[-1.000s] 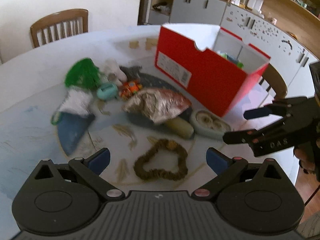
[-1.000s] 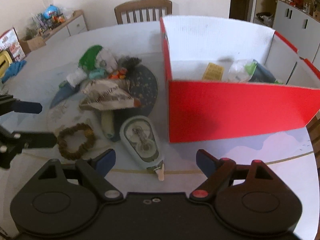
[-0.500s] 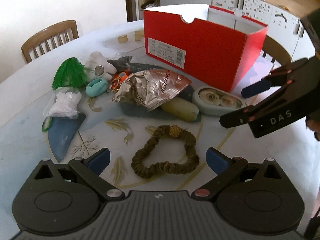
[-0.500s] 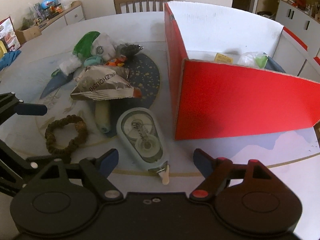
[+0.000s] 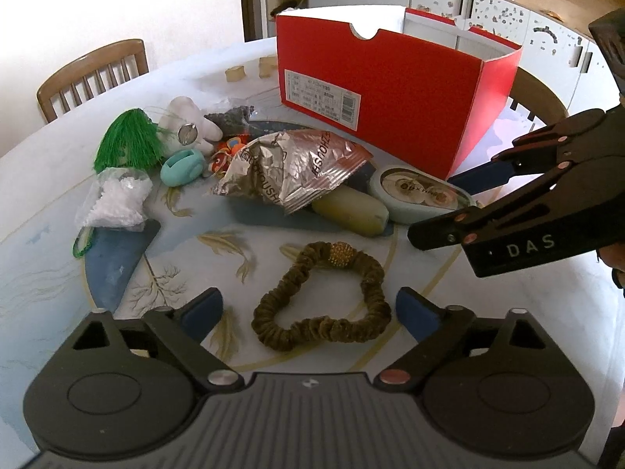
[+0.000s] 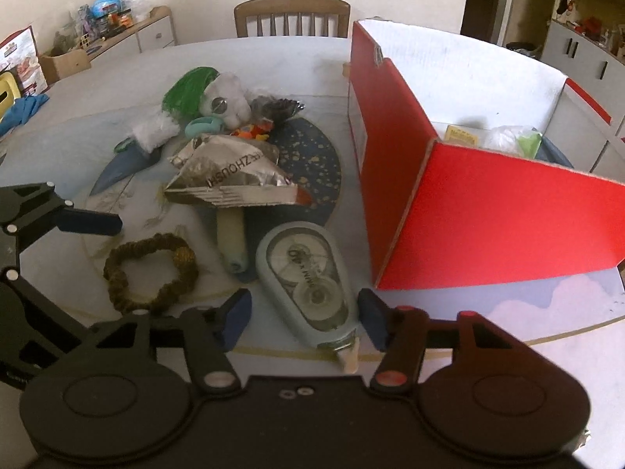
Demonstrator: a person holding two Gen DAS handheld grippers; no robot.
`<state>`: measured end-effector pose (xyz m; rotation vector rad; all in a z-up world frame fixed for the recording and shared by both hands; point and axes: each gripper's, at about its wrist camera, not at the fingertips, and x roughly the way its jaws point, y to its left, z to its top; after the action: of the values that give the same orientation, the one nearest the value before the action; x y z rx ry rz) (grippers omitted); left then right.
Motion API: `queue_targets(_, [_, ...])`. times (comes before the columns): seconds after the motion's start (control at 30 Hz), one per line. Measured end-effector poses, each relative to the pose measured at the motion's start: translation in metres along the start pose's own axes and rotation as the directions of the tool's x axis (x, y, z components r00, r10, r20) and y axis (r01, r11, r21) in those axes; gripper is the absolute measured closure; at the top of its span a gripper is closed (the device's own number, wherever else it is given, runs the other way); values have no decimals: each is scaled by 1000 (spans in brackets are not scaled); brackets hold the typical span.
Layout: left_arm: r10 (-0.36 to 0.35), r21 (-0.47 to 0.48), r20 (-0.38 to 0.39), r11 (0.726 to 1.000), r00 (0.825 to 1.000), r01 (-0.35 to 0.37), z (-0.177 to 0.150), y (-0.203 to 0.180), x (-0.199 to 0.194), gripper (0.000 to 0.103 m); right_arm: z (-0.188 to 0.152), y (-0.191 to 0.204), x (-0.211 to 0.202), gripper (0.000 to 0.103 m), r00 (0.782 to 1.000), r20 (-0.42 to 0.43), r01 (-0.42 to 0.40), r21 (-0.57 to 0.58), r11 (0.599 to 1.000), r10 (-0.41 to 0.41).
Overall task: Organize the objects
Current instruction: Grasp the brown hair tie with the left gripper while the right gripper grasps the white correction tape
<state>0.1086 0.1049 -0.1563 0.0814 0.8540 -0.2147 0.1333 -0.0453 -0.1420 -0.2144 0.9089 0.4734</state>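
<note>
I have both grippers low over the surface (image 5: 47, 164) with their jaws spread and nothing pinched. The left gripper (image 5: 308, 314) brackets the brown scrunchie (image 5: 322, 293), which lies flat between its fingertips. The right gripper (image 6: 304, 318) brackets the narrow end of the correction tape dispenser (image 6: 306, 285), which lies just beside the red box (image 6: 488, 215), the container I take as the target.

Risks I judge from this position:

1. Gripper collision. The two grippers work close together; in the left wrist view the right gripper's fingers (image 5: 437, 228) hang just above the scrunchie's far side. Closing or lifting both at once could make them strike.
2. Incomplete scrunchie grasp. The scrunchie is soft and flat; the jaws may slide over it or catch one strand only, so it droops and drops on the way.
3. Dispenser slip. Its shell is smooth and tapers toward the tip (image 6: 347, 357); a pinch there could squeeze it out forward.
4. Neighbour disturbance. The dispenser lies against the pale tube (image 6: 232, 238) under the foil snack bag (image 6: 230, 179); dragging it could shift both.
</note>
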Motion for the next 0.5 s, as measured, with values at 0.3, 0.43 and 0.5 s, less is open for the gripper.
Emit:
queue_targets(0.3, [-26,32,3,999,1000,26,3,-5,-7,62,0,5,-3,61,1000,2,19,-6,1000,-19])
queue_targets(0.43, [-44,21,-10,999,999,44,4,-3,-9,77,-2,4,-7,63,1000,-7,15,12,1000,-15])
queue_targets(0.5, [-63,0,-19,998,998,63,5,-1,-10,84,-3,4,-10,63,1000,-16,7,24,1000,-7])
